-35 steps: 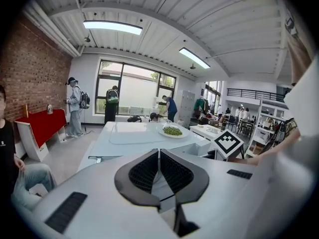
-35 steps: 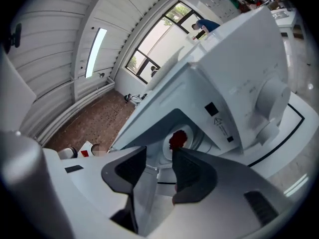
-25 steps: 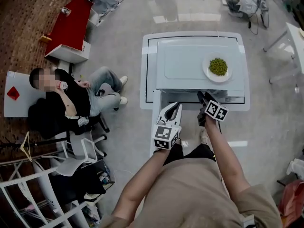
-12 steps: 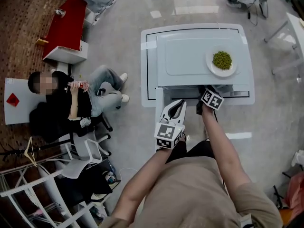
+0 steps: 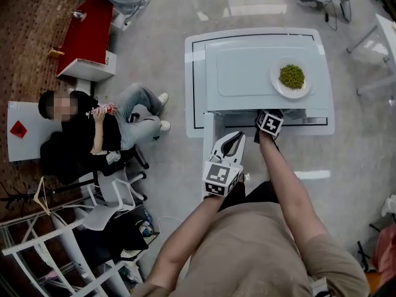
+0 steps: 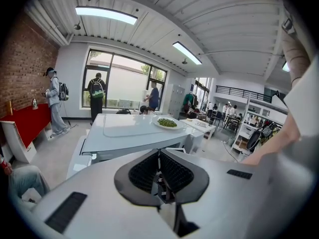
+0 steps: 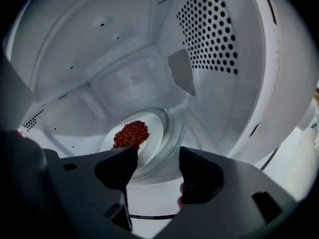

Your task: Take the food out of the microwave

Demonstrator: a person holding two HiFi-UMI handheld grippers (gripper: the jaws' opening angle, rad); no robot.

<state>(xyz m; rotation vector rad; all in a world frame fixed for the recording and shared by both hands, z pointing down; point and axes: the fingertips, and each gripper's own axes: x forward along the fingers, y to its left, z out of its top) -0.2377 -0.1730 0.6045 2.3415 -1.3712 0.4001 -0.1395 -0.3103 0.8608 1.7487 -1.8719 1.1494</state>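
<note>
The right gripper (image 7: 158, 153) has sunk into the microwave (image 7: 124, 59), jaws just opened and empty, ready for the food plate (image 7: 154, 126); the left gripper (image 6: 160, 176) waits, jaws together.

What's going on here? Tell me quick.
A person is emptying a microwave. The right gripper is inside it, jaws just opened and empty, facing a plate of red food. The left gripper waits outside, shut on nothing. Peas on a dish sit on top.
</note>
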